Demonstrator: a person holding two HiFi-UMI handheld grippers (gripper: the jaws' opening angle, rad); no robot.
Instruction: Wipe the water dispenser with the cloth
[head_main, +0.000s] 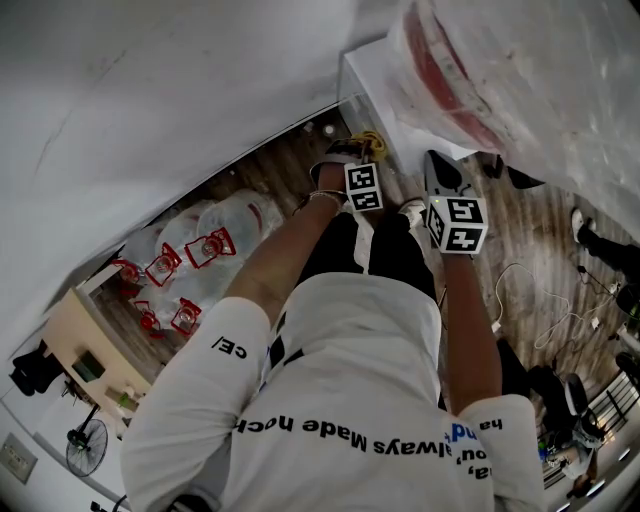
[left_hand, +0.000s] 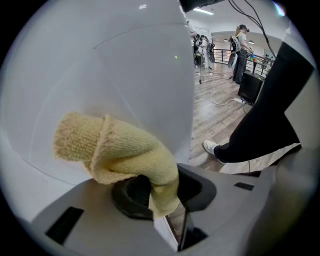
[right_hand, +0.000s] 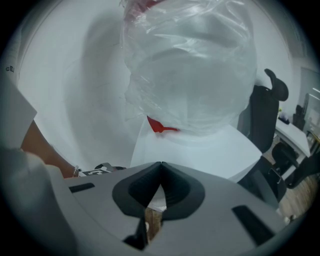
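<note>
Head view only: spare bottles (head_main: 205, 245) on the floor, far left. Left gripper (left_hand: 162, 200): jaws clenched on the yellow cloth (left_hand: 115, 147), which is knit-textured, folded, and bulges left beyond the jaws against the white water dispenser (left_hand: 135, 70) wall. Right gripper (right_hand: 160, 167): jaws pressed together, empty, facing the plastic-wrapped bottle (right_hand: 190, 70) atop the dispenser.

cloth (left_hand: 120, 150): yellow terry, nubbly and rough
water dispenser (left_hand: 135, 75): white plastic, smooth, slight sheen
wrap (right_hand: 195, 70) on top of the dispenser: clear plastic, crinkly, shiny
floor (left_hand: 215, 115) beside the dispenser: wood planks, matt
</note>
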